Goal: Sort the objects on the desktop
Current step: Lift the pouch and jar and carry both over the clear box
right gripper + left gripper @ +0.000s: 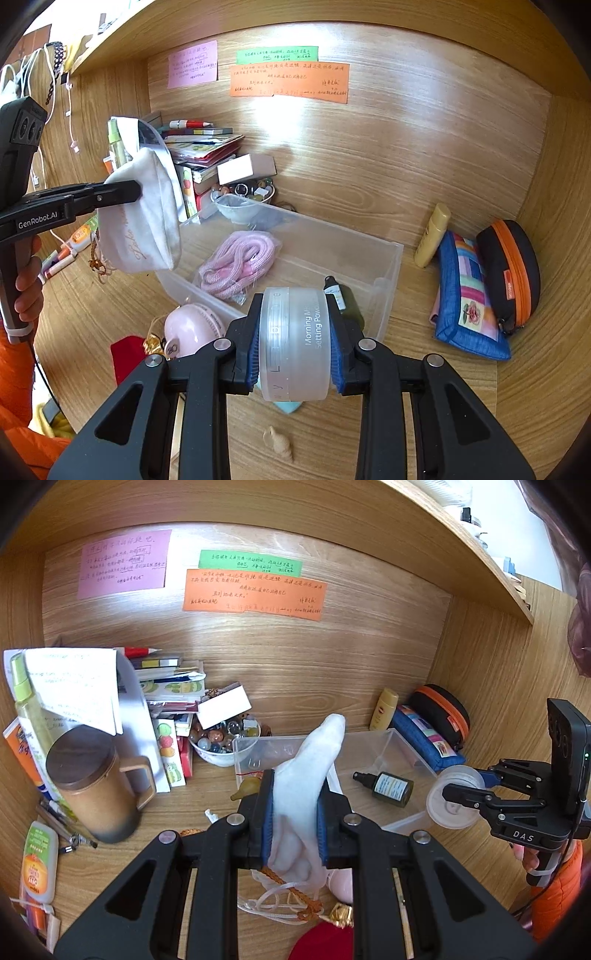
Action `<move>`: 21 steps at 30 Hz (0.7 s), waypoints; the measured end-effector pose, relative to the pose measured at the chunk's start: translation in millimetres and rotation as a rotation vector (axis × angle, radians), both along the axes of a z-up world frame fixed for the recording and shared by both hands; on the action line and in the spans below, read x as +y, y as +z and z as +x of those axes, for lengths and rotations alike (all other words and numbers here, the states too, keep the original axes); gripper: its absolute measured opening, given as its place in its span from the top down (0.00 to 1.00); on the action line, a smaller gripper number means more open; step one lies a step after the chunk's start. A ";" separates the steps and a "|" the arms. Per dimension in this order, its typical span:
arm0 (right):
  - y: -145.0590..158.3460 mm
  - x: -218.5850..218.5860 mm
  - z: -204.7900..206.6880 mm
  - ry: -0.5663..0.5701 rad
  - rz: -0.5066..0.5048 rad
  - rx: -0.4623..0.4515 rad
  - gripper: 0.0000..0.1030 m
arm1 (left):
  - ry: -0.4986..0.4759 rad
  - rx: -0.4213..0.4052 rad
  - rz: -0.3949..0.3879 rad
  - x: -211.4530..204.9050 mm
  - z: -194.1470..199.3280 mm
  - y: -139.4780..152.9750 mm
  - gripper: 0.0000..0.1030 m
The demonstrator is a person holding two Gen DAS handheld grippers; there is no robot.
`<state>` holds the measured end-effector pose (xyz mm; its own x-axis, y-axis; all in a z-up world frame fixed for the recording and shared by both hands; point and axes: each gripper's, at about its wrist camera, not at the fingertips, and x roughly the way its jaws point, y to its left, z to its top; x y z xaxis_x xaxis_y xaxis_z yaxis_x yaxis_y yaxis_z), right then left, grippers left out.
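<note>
Pouch (310, 760), white cloth, is pinched in the left gripper (293, 812) mid-frame above the clear bin (388, 258); the right gripper (293, 350) clamps a powder jar (293, 343) at lower centre. Both seem mid-carry; next, lowering each into the bin and releasing

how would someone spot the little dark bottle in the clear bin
Find the clear plastic bin in the middle of the wooden desk. The dark green spray bottle lies on its side at the bin's right end, away from the pink cord bundle. It alone there has a black spray top and a pale label.
</note>
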<state>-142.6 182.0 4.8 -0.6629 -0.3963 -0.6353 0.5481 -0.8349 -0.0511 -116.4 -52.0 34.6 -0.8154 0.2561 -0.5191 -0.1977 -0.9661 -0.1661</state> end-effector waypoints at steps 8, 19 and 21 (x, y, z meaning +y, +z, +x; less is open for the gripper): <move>2.5 -3.1 -16.9 0.005 -0.021 -0.002 0.74 | -0.011 -0.030 0.030 -0.9 -21.6 -5.5 0.82; -7.1 -16.0 -36.6 0.029 -0.009 -0.030 0.74 | -0.013 -0.080 0.026 3.4 -49.9 -19.9 0.82; -9.7 -17.8 -40.8 0.032 -0.011 -0.038 0.74 | -0.014 -0.086 0.014 6.5 -53.3 -22.7 0.82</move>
<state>-183.4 164.2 -4.9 -0.6256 -0.4240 -0.6549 0.5755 -0.8175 -0.0206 -169.6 -45.5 11.9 -0.7641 0.2745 -0.5837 -0.1952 -0.9609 -0.1964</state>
